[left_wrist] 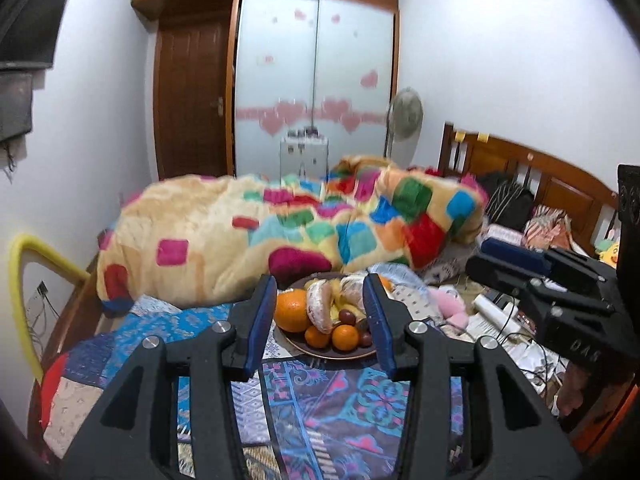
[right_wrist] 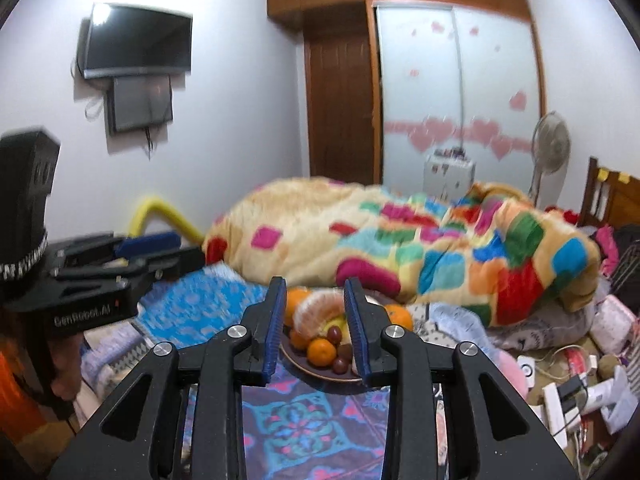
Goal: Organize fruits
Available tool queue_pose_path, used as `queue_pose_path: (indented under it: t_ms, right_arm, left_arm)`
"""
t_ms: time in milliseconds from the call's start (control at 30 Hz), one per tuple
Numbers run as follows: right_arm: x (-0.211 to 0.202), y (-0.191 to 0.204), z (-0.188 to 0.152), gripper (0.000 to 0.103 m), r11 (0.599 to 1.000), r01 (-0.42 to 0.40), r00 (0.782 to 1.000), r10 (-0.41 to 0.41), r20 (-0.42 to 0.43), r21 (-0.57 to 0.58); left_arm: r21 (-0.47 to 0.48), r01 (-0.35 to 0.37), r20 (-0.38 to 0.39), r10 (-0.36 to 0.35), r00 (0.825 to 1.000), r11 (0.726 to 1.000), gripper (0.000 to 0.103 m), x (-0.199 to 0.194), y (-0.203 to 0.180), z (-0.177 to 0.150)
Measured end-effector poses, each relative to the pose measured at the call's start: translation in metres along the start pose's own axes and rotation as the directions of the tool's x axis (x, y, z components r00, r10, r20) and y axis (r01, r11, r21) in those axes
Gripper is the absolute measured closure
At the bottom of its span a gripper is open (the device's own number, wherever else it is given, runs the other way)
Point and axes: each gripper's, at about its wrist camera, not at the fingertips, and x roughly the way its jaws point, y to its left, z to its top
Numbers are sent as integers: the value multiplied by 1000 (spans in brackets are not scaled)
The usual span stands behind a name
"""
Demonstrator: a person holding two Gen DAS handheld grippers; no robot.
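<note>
A brown plate [left_wrist: 320,354] of fruit sits on a patterned bedspread. It holds a large orange [left_wrist: 292,309], small oranges [left_wrist: 345,337], a peeled citrus [left_wrist: 320,306], bananas and dark grapes [left_wrist: 347,316]. My left gripper [left_wrist: 320,294] is open and empty, above and short of the plate. My right gripper [right_wrist: 316,294] is open and empty, also short of the same plate [right_wrist: 316,372]. Each gripper shows in the other's view, the right one [left_wrist: 520,264] at the right and the left one [right_wrist: 140,248] at the left.
A bulky multicoloured quilt [left_wrist: 280,232] lies just behind the plate. Clutter of cables, boxes and a pink toy [left_wrist: 452,304] lies to the right, by the wooden headboard [left_wrist: 540,176]. A yellow padded rail [left_wrist: 24,264] is at the bed's left edge.
</note>
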Motion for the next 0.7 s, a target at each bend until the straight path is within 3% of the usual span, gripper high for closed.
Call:
queue_pose_path:
  t_ms: [167,400,533,700]
  right_arm:
    - [-44,23,2,55,999,51,992,-50,118,-1]
    - [-74,42,-5,21,992,125,969,-125,212,14]
    - [-80,41,-9,2,988,153,961,-157,227,32]
    - [-85,44,-10,0,984,175,954,-177,243,30]
  left_arm:
    - [-2,-39,104,39,994,999,44,-51,-7,-10]
    - [-19,-60,196,62,979,998,12,-97,-8,-18]
    - [-18,-66,218,68,974,998,6,-110,-9,-23]
    - [-18,-73,244,75,967,997,1,-120,-11,-28]
